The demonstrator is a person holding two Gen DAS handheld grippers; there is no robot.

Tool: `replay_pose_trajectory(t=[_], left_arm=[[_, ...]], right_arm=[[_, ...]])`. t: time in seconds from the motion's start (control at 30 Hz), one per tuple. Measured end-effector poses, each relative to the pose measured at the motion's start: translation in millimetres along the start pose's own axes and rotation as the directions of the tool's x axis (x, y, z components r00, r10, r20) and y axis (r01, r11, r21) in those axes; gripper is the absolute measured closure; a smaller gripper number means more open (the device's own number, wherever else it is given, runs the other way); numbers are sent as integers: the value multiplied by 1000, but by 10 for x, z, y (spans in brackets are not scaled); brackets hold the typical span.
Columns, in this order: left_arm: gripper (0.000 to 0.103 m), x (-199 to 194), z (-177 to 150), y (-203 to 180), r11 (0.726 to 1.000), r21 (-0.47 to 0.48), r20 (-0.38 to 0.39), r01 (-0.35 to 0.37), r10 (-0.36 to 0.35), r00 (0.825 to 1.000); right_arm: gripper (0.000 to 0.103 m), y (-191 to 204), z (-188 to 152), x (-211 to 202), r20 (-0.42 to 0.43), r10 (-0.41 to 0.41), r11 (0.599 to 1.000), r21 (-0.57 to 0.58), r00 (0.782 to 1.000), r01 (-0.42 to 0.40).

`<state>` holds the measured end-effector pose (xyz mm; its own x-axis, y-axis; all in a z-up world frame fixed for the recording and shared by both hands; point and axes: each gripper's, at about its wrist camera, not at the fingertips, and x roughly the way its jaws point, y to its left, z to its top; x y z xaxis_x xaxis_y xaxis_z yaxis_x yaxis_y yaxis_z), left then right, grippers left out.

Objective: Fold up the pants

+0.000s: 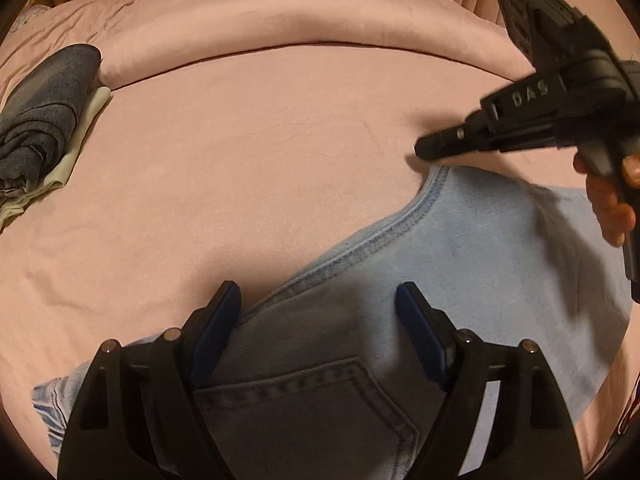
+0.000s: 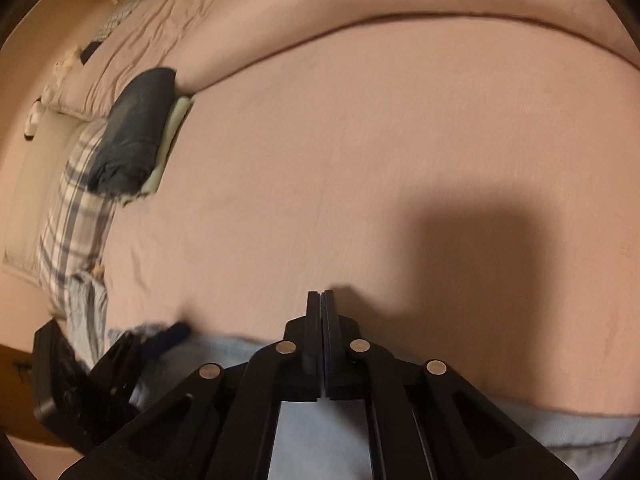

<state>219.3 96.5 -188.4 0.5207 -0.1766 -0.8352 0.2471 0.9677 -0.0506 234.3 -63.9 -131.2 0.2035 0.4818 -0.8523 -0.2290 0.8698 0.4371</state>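
- The left gripper [image 1: 318, 312] hangs over the jeans [image 1: 460, 264] with its jaws spread and nothing between the pads [image 1: 214, 332]; under them lies the seat of the jeans, with a back pocket [image 1: 316, 396].
- The right gripper [image 2: 321, 300] is clenched on nothing: its pads meet with no cloth between them, the tips just past the jeans' far edge [image 2: 520, 410], over bare sheet [image 2: 360, 160].
- In the left wrist view the right gripper [image 1: 424, 148] points at the curved seam [image 1: 400, 224] where the jeans end toward the middle of the bed; a hand [image 1: 612, 204] grips its handle.
- The jeans lie flat along the bed's near edge, their long axis running roughly side to side along that edge, one end under the left gripper and the rest reaching toward the right one.
- Both grippers are close to the cloth; the left is right over it, so it looks the better placed to pinch first, while the right would have to open and draw back onto the denim.
- A dark folded garment [image 1: 44, 116] on a pale one [image 1: 76, 148] sits well apart, by the far left of the bed beside the rolled duvet [image 1: 300, 16].
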Motion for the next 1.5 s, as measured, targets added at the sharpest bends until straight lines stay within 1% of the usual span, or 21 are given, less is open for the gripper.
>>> replay_pose_trajectory(t=[0.07,0.2,0.4,0.57,0.67,0.7,0.77,0.83,0.9,0.93,0.97,1.03,1.1,1.13,1.23,1.3,1.37,1.4,1.43,1.47,1.5], left_arm=[[22,-12,10,-19,1000,11,2,-15,15,1000],[24,-122,40,-100,999,15,20,-34,34,999],[23,-270,173,-461,994,62,60,85,-89,994],[24,-145,332,-900,977,102,35,189,-193,981],[23,62,420,-1112,971,112,10,211,-213,977],[23,169,461,-1152,975,113,4,189,-191,982],[24,428,515,-1257,989,132,-11,70,-69,998],[18,464,558,-1339,987,154,17,40,-43,999],[18,472,605,-1378,988,155,22,9,-12,1000],[18,472,629,-1367,990,144,15,7,-9,1000],[18,462,646,-1334,992,126,10,6,-7,1000],[21,410,667,-1246,995,99,11,4,-5,1000],[21,324,627,-1215,996,87,13,16,-17,1000],[21,249,589,-1213,996,86,21,30,-32,999],[21,72,467,-1344,990,88,33,109,-112,993],[20,-17,365,-1500,978,100,23,181,-184,983],[20,-24,254,-1724,964,123,-16,238,-237,971],[19,22,197,-1861,960,147,-42,239,-236,971],[19,73,172,-1939,960,162,-59,226,-219,974],[18,174,124,-2050,965,184,-91,189,-174,980],[16,238,89,-2125,968,199,-96,152,-135,986]], right_arm=[[101,29,-45,-98,41,61,998,-11,997,-61],[101,54,-231,-445,117,46,998,-35,992,-43],[97,-275,-753,-955,154,-92,995,-30,984,98],[95,-572,-1055,-1096,107,-78,996,-30,991,82],[95,-653,-1047,-941,89,-106,993,-42,990,111],[95,-705,-1003,-823,84,-150,988,-34,985,153],[95,-792,-922,-658,105,-179,983,-14,978,182],[95,-800,-845,-684,204,-170,985,13,964,172],[94,-825,-773,-736,257,-224,975,57,940,217],[94,-871,-744,-782,268,-222,975,88,937,206],[94,-933,-742,-862,280,-177,982,119,944,149],[87,-1018,-805,-1033,303,-119,986,144,946,79],[57,-1119,-955,-1242,322,-116,984,169,940,64],[54,-1195,-1083,-1381,343,-117,980,190,932,53],[53,-1449,-1480,-1711,398,-108,969,247,911,7],[53,-1618,-1709,-1846,412,-135,953,302,901,5],[50,-1807,-1918,-1921,413,-152,938,347,898,-1],[44,-1955,-1998,-1883,381,-166,924,383,909,8],[44,-2063,-2041,-1810,349,-193,910,414,917,34],[47,-2148,-2081,-1787,362,-170,907,421,916,2],[47,-2259,-2141,-1804,418,-99,893,438,903,-105]])
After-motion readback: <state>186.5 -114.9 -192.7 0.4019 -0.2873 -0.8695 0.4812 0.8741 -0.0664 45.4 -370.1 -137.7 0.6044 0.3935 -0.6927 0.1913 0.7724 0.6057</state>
